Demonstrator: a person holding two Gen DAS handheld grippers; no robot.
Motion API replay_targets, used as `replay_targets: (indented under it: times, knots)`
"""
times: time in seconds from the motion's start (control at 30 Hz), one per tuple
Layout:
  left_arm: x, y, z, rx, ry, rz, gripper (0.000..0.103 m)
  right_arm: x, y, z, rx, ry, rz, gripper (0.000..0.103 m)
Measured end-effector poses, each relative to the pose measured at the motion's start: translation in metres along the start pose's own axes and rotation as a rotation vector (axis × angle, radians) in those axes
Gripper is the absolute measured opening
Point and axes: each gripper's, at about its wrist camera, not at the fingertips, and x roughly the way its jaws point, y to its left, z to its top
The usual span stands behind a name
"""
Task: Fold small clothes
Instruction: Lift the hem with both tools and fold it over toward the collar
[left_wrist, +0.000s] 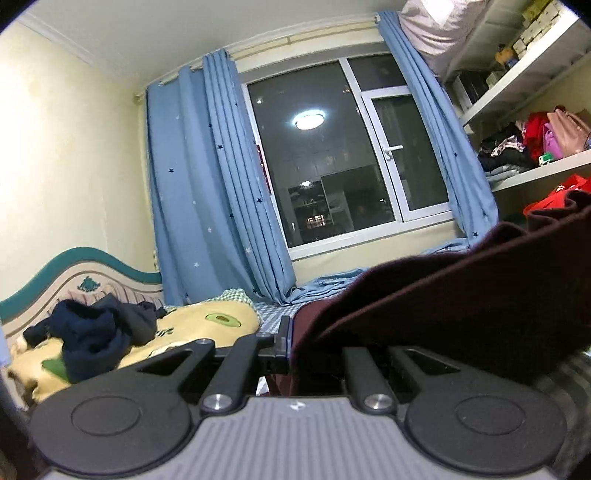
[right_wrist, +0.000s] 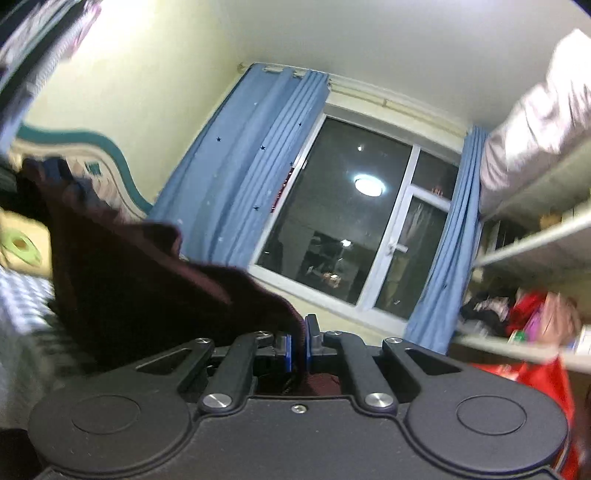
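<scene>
A dark maroon garment (left_wrist: 461, 306) is held up between both grippers. In the left wrist view it drapes over the right finger and stretches to the right; my left gripper (left_wrist: 291, 343) is shut on its edge. In the right wrist view the same maroon garment (right_wrist: 147, 280) spreads to the left; my right gripper (right_wrist: 298, 343) is shut on its edge, with cloth pinched between the blue pads (right_wrist: 288, 347). Both cameras tilt up toward the window.
A bed with a checked sheet (left_wrist: 273, 317), a yellow avocado-print quilt (left_wrist: 207, 325) and a dark navy clothes pile (left_wrist: 96, 332) lies left. Blue curtains (left_wrist: 207, 192) frame a window (left_wrist: 332, 147). Shelves (left_wrist: 535, 162) with clothes and bags stand right.
</scene>
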Motion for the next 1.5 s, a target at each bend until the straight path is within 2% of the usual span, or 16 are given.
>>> replay_targets:
  times: [0.17, 0.33, 0.53, 0.7, 0.87, 1.2, 1.3, 1.4, 1.47, 1.5]
  knots:
    - [0.084, -0.01, 0.027, 0.02, 0.052, 0.014, 0.006, 0.091, -0.013, 0.004, -0.05, 0.039, 0.011, 0.006]
    - [0.178, -0.026, 0.034, 0.044, 0.121, 0.029, 0.006, 0.186, -0.015, -0.007, -0.09, 0.106, 0.017, 0.006]
    - [0.283, -0.05, 0.009, 0.092, 0.252, 0.04, 0.007, 0.294, -0.011, -0.047, -0.068, 0.253, 0.057, 0.006]
    - [0.349, -0.072, -0.026, 0.135, 0.366, 0.023, 0.007, 0.369, 0.0, -0.092, -0.046, 0.411, 0.123, 0.006]
    - [0.396, -0.082, -0.058, 0.122, 0.473, -0.019, 0.008, 0.412, 0.018, -0.129, -0.055, 0.509, 0.173, 0.006]
    - [0.441, -0.091, -0.09, 0.156, 0.586, -0.054, 0.014, 0.447, 0.039, -0.16, -0.102, 0.576, 0.204, 0.007]
    - [0.447, -0.091, -0.1, 0.155, 0.62, -0.052, 0.027, 0.454, 0.042, -0.172, -0.086, 0.606, 0.215, 0.008]
    - [0.448, -0.088, -0.109, 0.151, 0.642, -0.04, 0.047, 0.458, 0.043, -0.181, -0.068, 0.625, 0.213, 0.022]
    - [0.451, -0.086, -0.112, 0.155, 0.654, -0.023, 0.067, 0.461, 0.041, -0.184, -0.042, 0.63, 0.208, 0.03]
    - [0.45, -0.085, -0.112, 0.16, 0.648, -0.021, 0.07, 0.461, 0.04, -0.185, -0.033, 0.633, 0.201, 0.037]
